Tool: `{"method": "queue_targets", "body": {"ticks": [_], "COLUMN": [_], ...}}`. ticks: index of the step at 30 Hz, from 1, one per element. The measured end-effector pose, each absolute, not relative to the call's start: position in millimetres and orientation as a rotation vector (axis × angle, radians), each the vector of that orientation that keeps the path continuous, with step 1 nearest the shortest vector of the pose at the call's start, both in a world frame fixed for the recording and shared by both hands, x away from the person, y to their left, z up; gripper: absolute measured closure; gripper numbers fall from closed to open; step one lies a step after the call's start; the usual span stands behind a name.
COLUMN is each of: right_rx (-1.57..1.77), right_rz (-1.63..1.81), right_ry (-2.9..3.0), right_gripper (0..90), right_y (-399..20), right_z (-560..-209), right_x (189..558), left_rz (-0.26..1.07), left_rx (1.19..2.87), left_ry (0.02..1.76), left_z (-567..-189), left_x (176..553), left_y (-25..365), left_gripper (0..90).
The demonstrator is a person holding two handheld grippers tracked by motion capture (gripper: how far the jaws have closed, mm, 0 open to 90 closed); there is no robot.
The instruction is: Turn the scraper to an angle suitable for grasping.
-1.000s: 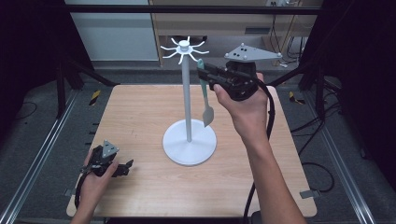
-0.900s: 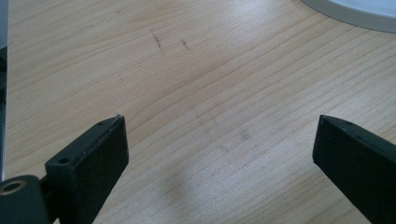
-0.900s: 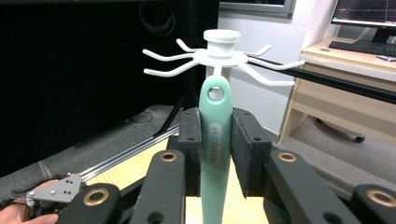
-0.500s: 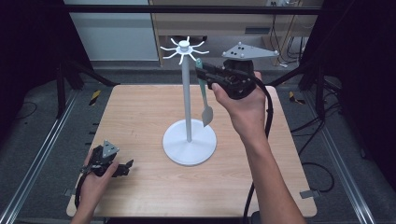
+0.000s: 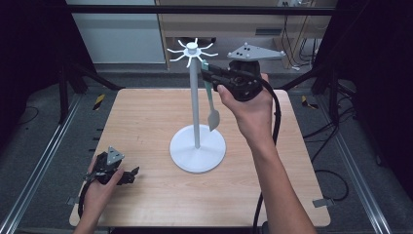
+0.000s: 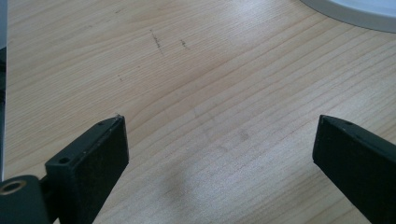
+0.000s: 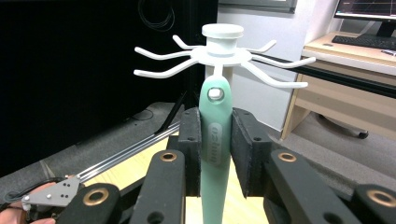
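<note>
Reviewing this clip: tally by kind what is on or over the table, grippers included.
White hook stand: 1
Mint green utensil, clamped in the right gripper at the stand's hooks: 1
Grippers, the right one and the left gripper resting open on the table: 2
Total: 4

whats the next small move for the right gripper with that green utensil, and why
Probably ease the right gripper slightly down and let go. Its jaws clamp the handle of the green utensil, and in the right gripper view the hole at the handle's top seems already threaded on a hook of the white stand. The utensil hangs upright beside the pole, so the hook could likely carry it.
</note>
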State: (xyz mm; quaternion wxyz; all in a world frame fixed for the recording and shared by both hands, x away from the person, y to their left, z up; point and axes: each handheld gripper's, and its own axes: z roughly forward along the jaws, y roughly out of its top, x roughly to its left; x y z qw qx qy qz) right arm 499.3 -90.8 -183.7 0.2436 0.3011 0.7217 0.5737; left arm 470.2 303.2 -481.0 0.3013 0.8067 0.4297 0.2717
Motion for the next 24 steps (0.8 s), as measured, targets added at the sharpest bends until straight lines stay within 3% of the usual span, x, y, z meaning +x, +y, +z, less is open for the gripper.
{"method": "queue_targets", "body": {"ticks": [24], "right_rx": [0.844], "right_rz": [1.583], "right_ry": [1.940], "right_gripper": [71.7], "right_y": [-91.1], "right_z": [-187.8], "right_x": [498.9], "left_rz": [0.717], "left_rx": [2.142], "left_ry": [1.140], "left_z": [-481.3], "left_x": [469.9], "left_y": [303.0], "left_gripper": [3.3]}}
